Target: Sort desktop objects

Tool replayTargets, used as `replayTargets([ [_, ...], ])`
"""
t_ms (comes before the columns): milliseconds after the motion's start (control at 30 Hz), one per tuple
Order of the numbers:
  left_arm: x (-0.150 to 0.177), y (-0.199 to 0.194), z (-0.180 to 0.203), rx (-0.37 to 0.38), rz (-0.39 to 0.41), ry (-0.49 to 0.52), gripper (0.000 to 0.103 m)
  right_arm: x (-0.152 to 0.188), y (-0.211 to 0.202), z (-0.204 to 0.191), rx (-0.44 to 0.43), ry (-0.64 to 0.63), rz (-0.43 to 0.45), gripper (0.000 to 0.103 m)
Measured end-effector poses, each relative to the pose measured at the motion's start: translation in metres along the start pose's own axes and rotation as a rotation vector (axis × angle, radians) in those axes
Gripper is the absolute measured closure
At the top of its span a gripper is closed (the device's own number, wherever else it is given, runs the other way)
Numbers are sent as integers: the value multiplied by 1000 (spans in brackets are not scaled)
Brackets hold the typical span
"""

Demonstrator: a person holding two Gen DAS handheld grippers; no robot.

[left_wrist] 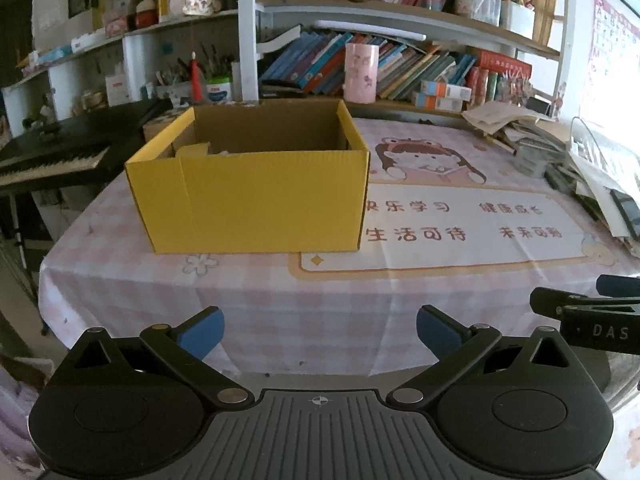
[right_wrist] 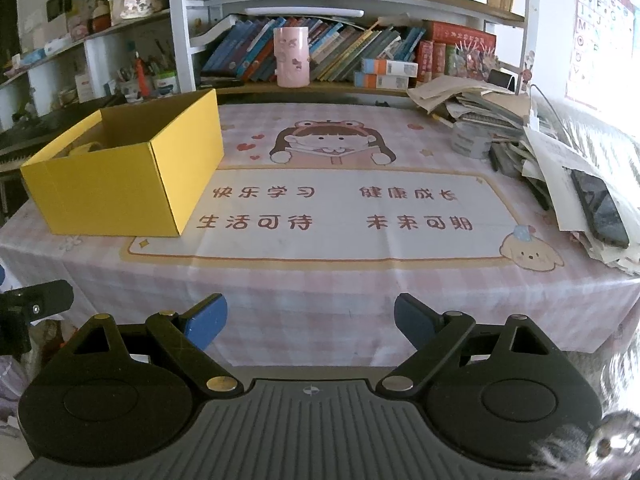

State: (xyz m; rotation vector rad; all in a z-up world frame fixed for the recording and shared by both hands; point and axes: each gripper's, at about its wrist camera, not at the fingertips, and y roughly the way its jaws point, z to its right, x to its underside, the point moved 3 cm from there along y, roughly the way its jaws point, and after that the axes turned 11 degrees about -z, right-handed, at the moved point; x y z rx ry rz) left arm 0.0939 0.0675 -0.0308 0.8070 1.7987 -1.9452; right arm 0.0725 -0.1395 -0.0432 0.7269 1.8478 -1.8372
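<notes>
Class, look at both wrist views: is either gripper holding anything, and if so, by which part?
Nothing is held. The left gripper and right gripper are both open with bare fingers, at the near edge of the table, apart from the yellow box.

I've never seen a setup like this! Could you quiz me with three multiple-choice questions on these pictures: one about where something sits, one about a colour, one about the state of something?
1. Where on the table is the box?
A. left side
B. right side
C. centre

2. What colour is the box outside?
A. blue
B. yellow
C. green

3. How is the left gripper?
A. shut on a pen
B. shut, empty
C. open, empty

Answers:
1 A: the right wrist view shows it left of the printed mat.
2 B: its walls are yellow.
3 C: its blue fingers stand apart, nothing between them.
</notes>
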Motion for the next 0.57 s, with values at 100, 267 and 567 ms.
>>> replayTargets([
  [100,1,-1,-3,5,-3,-20,0,0,1,-1,-8,-2,-4,13],
  [267,0,-3,-10,-9,16,-54,0,-1,2,-3,-20,-4,-10,13],
  [567,-7,6,-15,-31,0,-100,0,-11,9,-2,-25,-25,-24,13],
])
